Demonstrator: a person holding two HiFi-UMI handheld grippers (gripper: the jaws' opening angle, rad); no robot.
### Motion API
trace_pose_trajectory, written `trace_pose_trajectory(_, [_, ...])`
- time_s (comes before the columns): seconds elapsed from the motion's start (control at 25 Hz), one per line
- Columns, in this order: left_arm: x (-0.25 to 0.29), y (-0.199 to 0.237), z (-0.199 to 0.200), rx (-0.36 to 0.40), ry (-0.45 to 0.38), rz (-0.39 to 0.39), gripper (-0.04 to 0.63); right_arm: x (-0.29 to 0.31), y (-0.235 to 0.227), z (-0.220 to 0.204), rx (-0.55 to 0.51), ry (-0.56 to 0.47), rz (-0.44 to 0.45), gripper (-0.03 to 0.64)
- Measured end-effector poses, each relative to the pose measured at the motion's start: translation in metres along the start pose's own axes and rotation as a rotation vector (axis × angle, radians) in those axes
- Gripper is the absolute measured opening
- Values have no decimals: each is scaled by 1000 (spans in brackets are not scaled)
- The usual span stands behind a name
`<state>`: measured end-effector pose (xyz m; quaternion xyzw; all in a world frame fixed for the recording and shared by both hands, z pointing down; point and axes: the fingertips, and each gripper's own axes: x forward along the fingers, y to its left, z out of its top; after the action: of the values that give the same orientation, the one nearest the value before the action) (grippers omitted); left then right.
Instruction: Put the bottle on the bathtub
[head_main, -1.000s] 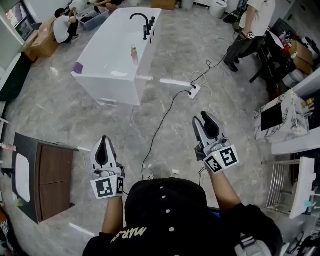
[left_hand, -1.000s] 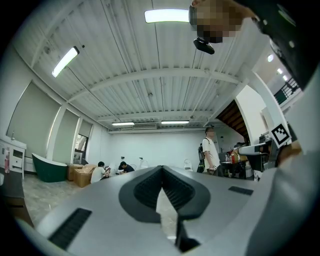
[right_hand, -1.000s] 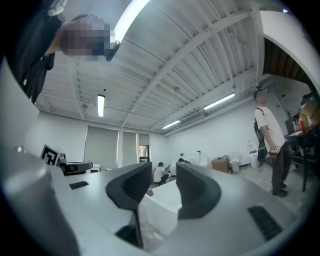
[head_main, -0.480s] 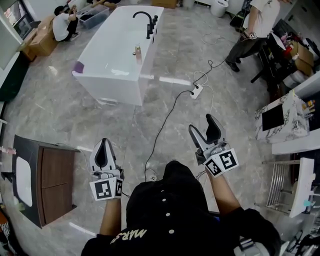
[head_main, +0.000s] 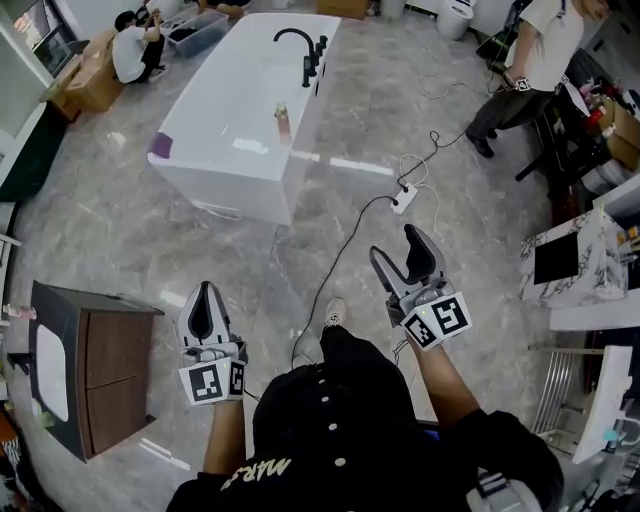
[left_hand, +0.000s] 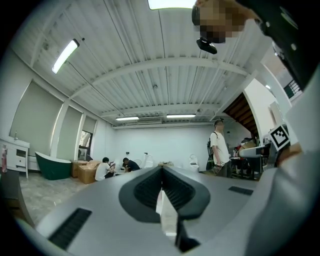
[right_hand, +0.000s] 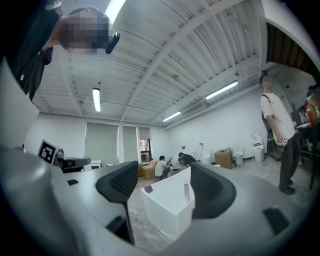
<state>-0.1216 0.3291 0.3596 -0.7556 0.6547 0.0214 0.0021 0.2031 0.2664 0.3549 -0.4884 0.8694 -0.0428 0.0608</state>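
Note:
A slim pink bottle (head_main: 283, 122) stands upright on the right rim of the white bathtub (head_main: 210, 150) at the far side of the room. The bottle (right_hand: 186, 191) also shows through the gap of my right gripper (right_hand: 162, 187), standing on the bathtub (right_hand: 167, 210). My right gripper (head_main: 404, 258) is open and empty, held well short of the tub. My left gripper (head_main: 202, 308) is shut with nothing between its jaws, low at the left. In the left gripper view the gripper (left_hand: 161, 189) points toward the far wall.
A black faucet (head_main: 303, 50) stands at the tub's far end. A purple block (head_main: 157, 143) lies on its near corner. A power strip (head_main: 404, 198) and black cable (head_main: 330, 270) cross the floor. A dark cabinet (head_main: 90, 365) stands left; people (head_main: 530, 70) stand and sit (head_main: 128, 50) beyond.
The view has shifted so the bathtub sits slightly nearer and more to the right. The right gripper has swung a little left and stays open; the left gripper holds its place.

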Motion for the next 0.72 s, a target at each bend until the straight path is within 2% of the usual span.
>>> trace_pose_trajectory(0.36, [100, -19, 11, 20, -21, 39, 11, 79, -76, 19, -22, -16, 47, 305])
trace_pose_trajectory(0.72, [129, -16, -5, 12, 37, 97, 11, 124, -108, 5, 8, 27, 78, 307])
